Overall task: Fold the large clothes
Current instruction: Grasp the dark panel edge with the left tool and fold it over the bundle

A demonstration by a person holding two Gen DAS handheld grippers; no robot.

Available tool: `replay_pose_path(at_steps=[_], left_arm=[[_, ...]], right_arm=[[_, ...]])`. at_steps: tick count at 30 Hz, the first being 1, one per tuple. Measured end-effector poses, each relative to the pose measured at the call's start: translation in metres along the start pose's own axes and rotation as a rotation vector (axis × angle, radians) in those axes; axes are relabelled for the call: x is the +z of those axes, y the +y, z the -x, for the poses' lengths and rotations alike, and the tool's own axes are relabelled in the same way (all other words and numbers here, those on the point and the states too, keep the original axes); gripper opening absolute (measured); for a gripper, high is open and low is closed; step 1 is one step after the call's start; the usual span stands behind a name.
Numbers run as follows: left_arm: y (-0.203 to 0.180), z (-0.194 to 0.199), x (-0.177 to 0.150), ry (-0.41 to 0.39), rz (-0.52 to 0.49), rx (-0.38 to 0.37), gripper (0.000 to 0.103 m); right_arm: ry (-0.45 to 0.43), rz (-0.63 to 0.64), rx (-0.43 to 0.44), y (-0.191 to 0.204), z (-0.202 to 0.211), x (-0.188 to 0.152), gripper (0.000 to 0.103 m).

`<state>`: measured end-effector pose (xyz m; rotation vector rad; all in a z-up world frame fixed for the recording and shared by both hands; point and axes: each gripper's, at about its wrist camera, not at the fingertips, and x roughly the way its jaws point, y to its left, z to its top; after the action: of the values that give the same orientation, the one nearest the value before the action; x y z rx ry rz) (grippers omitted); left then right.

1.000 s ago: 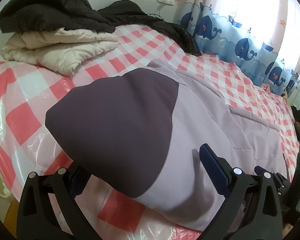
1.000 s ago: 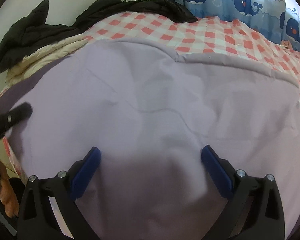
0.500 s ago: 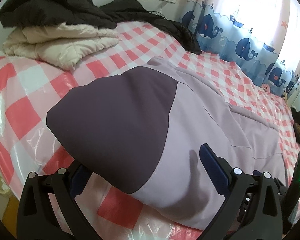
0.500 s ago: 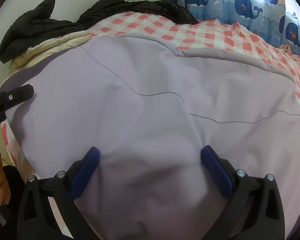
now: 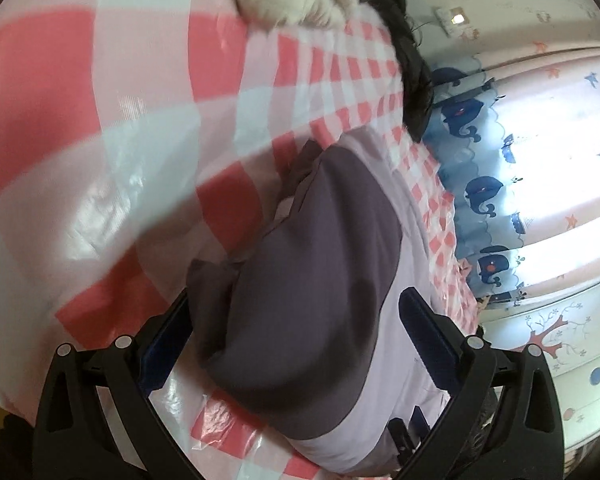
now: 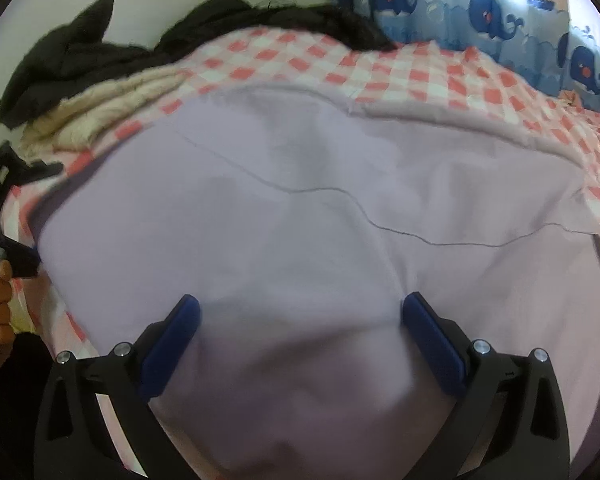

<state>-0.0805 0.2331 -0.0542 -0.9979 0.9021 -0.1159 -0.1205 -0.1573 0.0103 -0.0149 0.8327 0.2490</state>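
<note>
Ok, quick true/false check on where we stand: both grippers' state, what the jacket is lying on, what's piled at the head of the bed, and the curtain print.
1. Both grippers are open. True: the left gripper and the right gripper each show blue pads set wide apart over the lilac jacket.
2. The jacket lies on a bare wooden floor. False: it lies on a pink checked bed cover.
3. The jacket has a dark purple panel. True.
4. The curtain shows yellow ducks. False: blue whales.
5. Black clothing sits above a cream padded garment. True.
</note>
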Motion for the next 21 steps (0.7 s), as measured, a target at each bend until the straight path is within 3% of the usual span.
replay_pose_path(at_steps=[3, 8, 10, 11, 12, 13, 14, 15, 17, 21], left_arm=[[-0.001, -0.019, -0.009, 0.061, 0.006, -0.001, 0.095], [0.000, -0.036, -0.004, 0.053, 0.033, -0.015, 0.095], [0.001, -0.044, 0.003, 0.077, 0.045, -0.047, 0.095], [-0.002, -0.045, 0.004, 0.086, 0.026, -0.061, 0.090], [-0.007, -0.045, 0.004, 0.088, -0.015, -0.059, 0.077], [-0.011, -0.044, 0.005, 0.088, -0.056, -0.061, 0.072], [-0.013, -0.044, 0.007, 0.090, -0.074, -0.071, 0.061], [-0.015, -0.042, 0.009, 0.093, -0.083, -0.089, 0.052], [-0.029, -0.034, 0.006, 0.086, -0.133, -0.121, 0.043], [-0.080, -0.015, -0.009, 0.040, -0.309, -0.154, 0.034]], right_arm=[[0.030, 0.026, -0.018, 0.002, -0.011, -0.006, 0.098], [-0.003, 0.020, -0.014, 0.000, -0.002, -0.004, 0.098], [0.025, 0.028, -0.016, 0.000, -0.008, -0.006, 0.098], [0.024, 0.027, -0.016, 0.000, -0.007, -0.006, 0.098], [-0.009, 0.011, -0.019, 0.000, 0.002, -0.004, 0.097], [-0.043, 0.000, -0.023, -0.002, -0.001, -0.005, 0.098], [-0.064, -0.008, -0.039, -0.003, -0.001, -0.005, 0.098], [-0.048, -0.013, -0.051, -0.004, -0.007, -0.005, 0.097], [0.075, -0.018, -0.047, -0.010, -0.045, -0.013, 0.098], [0.086, 0.011, -0.100, -0.004, -0.066, -0.021, 0.098]])
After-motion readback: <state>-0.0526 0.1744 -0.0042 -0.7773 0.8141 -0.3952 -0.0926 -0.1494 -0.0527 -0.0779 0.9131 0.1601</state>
